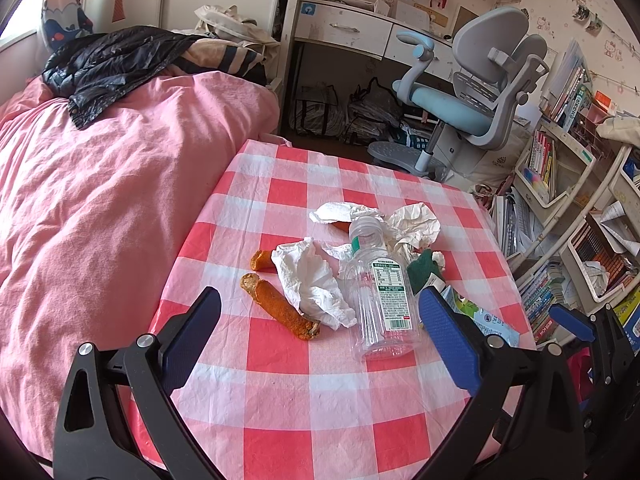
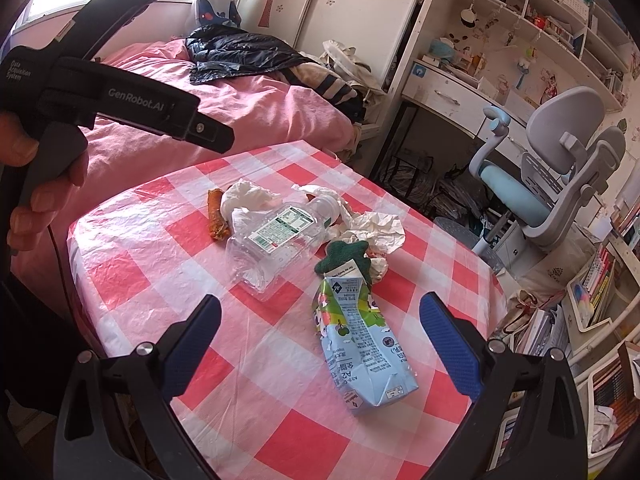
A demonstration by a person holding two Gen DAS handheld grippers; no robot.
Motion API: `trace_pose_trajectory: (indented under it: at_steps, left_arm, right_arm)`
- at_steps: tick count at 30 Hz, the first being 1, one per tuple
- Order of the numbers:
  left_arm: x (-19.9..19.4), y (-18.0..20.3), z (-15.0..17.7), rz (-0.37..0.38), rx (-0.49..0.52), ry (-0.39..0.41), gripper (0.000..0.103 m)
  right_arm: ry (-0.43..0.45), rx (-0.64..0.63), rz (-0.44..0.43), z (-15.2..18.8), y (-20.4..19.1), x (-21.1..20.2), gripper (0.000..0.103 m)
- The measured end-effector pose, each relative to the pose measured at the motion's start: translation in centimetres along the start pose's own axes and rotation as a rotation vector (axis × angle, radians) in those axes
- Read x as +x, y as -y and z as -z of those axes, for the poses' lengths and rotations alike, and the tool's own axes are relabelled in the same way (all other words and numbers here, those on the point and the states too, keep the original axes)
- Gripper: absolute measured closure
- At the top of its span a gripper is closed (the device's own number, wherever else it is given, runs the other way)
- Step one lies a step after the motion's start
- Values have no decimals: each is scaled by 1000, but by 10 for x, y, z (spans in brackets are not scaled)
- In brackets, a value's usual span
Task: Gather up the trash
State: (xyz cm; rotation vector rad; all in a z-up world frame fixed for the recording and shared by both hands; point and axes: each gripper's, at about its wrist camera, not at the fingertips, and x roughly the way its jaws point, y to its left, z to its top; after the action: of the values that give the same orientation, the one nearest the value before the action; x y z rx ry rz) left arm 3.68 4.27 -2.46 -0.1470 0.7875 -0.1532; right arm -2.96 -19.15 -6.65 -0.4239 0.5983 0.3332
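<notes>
From the left wrist view: left gripper (image 1: 320, 320) released, blue-padded jaws spread wide above the near part of the red-and-white checked tablecloth (image 1: 280, 420), grasping nothing. Between the jaws and just beyond, a heap of trash: a clear crushed plastic bottle with a green-and-white label (image 1: 380, 300) lying lengthwise, cap end far; left of it a crumpled white tissue (image 1: 312, 280), draped over one end of a long orange-brown food stick (image 1: 280, 308); a shorter orange stub (image 1: 262, 260) just beyond, touching the tissue. Farther off, more crumpled white paper (image 1: 412, 224) against the bottle's neck; a dark green scrap (image 1: 424, 270) right of the bottle. A corner of a pale blue drink carton (image 1: 492, 320) hidden mostly behind the right jaw. Right gripper (image 1: 572, 322) glimpsed at the right edge, only one blue pad showing. Pink-covered bed (image 1: 100, 200) on the left, grey-and-blue desk chair (image 1: 472, 100) far right.

From the right wrist view: right gripper (image 2: 320, 340) likewise unclenched and empty, jaws flanking the flattened pale blue drink carton (image 2: 360, 352), lying between them on the cloth. Dark green scrap (image 2: 344, 258) touching the carton's far end; clear bottle (image 2: 276, 244) beyond, to the left; tissue (image 2: 248, 196) and orange stick (image 2: 216, 220) farther left; white paper (image 2: 380, 232) on the right. Black body of the left gripper (image 2: 120, 100) across the upper left, held in a hand (image 2: 44, 184), its jaws hidden.
</notes>
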Motion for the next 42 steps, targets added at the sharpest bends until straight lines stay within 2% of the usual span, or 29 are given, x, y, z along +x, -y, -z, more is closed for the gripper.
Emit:
trace_pose_trajectory:
  at_steps: [14, 19, 27, 29, 31, 33, 36, 38, 42]
  left_arm:
    - [3, -7, -1, -10, -9, -2, 8]
    - [18, -40, 1, -21, -118, -41, 8]
    - [59, -60, 7, 62, -231, -155, 8]
    - [70, -65, 9, 79, -285, -186, 16]
    - [74, -67, 10, 52, -310, -179, 22]
    - [72, -60, 7, 41, -286, -154, 22]
    - [80, -35, 3, 9, -158, -152, 23]
    - [91, -21, 1, -21, -76, -174, 28]
    - [120, -8, 1, -92, 43, -231, 30]
  right_arm:
    - [3, 9, 1, 0, -1, 0, 8]
    - [10, 33, -7, 0, 4, -1, 8]
    - [17, 92, -31, 2, 24, -5, 8]
    - [26, 120, -42, 3, 32, -7, 8]
    - [41, 147, -53, 4, 40, -11, 8]
    - [47, 158, -60, 5, 44, -13, 8]
    - [61, 167, -71, 4, 48, -16, 8]
    - [69, 176, -80, 5, 52, -17, 8]
    - [86, 197, -92, 6, 60, -20, 8]
